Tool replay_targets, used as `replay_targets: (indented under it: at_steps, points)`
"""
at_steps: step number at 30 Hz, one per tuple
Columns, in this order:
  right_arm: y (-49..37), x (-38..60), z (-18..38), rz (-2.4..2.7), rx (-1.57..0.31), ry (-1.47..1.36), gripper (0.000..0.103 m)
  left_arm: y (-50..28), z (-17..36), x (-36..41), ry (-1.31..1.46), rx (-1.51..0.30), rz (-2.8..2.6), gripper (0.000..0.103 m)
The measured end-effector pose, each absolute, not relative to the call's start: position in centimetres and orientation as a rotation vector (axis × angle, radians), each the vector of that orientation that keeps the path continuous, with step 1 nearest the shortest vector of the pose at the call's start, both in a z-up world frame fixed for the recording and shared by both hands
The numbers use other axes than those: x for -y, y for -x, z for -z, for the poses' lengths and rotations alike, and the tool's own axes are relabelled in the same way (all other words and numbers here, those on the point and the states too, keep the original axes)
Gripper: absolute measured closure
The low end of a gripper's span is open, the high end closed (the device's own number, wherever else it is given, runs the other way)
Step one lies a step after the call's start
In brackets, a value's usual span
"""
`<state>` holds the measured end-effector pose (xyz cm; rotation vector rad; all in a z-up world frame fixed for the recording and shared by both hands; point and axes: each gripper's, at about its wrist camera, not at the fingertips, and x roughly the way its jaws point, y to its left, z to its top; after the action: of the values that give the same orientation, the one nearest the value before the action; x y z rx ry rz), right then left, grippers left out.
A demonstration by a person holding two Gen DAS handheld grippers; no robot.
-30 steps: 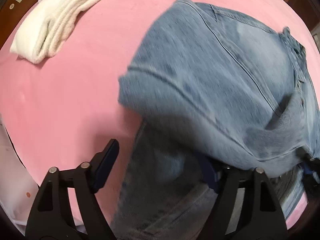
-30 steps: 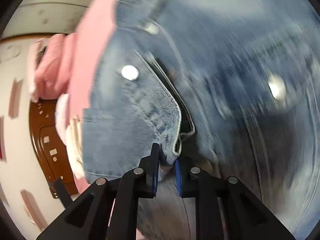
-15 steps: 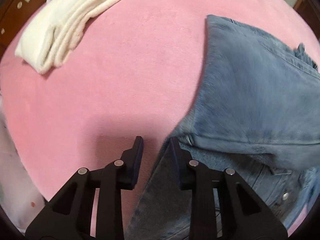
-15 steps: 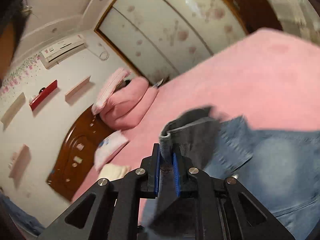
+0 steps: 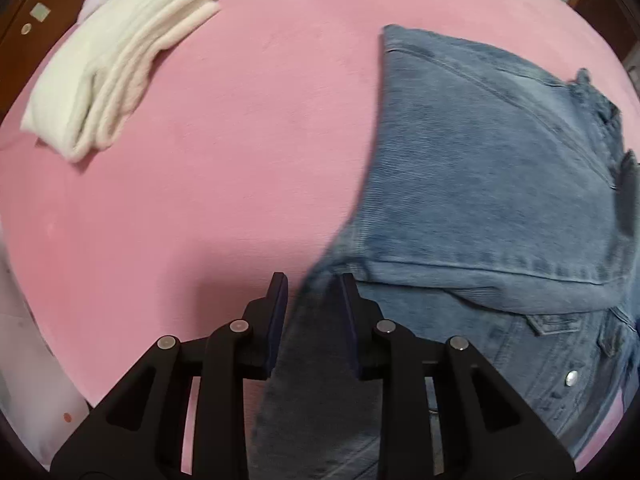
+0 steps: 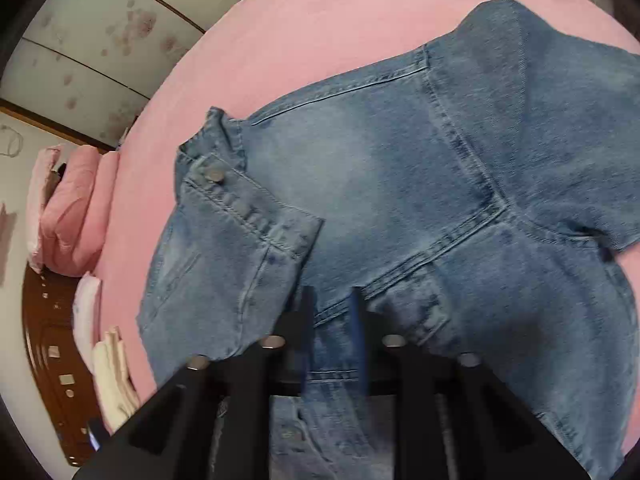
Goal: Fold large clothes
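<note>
A denim jacket (image 6: 400,208) lies spread on a pink bedspread (image 5: 240,128), a folded white towel (image 5: 116,60) well apart from it near the brown headboard (image 6: 48,360). The left gripper (image 5: 314,304) has narrowed onto a fold of the jacket's edge. The right gripper (image 6: 332,320) has just been opening; its blurred jaws stand slightly apart above the denim, gripping nothing.

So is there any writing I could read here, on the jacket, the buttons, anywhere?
None can be read.
Denim jacket: no label or brand shows.
Cuff button: any stamping is too small to tell.
Front button: too small and blurred.
Headboard: pale square insets, no letters visible.
White towels: plain.
</note>
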<state>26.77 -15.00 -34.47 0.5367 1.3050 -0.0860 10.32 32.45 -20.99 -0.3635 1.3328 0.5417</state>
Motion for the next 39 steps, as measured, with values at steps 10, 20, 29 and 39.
replay_targets:
  at_steps: [10, 20, 29, 39]
  points:
    - [-30.9, 13.6, 38.3, -0.001, -1.358, -0.626, 0.043, -8.4, 19.6, -31.9, 0.381, -1.314, -0.529, 0.080]
    - [-33.4, 15.7, 39.4, 0.038, -1.213, -0.833, 0.087, -5.3, 19.6, -30.9, 0.400, -1.292, -0.518, 0.080]
    - [-27.5, 15.3, 34.6, 0.254, -1.257, -0.512, 0.087, -8.2, 23.5, -26.7, 0.371, -1.300, -0.568, 0.080]
    - [-30.1, 6.9, 36.1, -0.263, -1.370, -0.516, 0.087, -12.6, 20.9, -21.4, 0.440, -1.212, -0.253, 0.087]
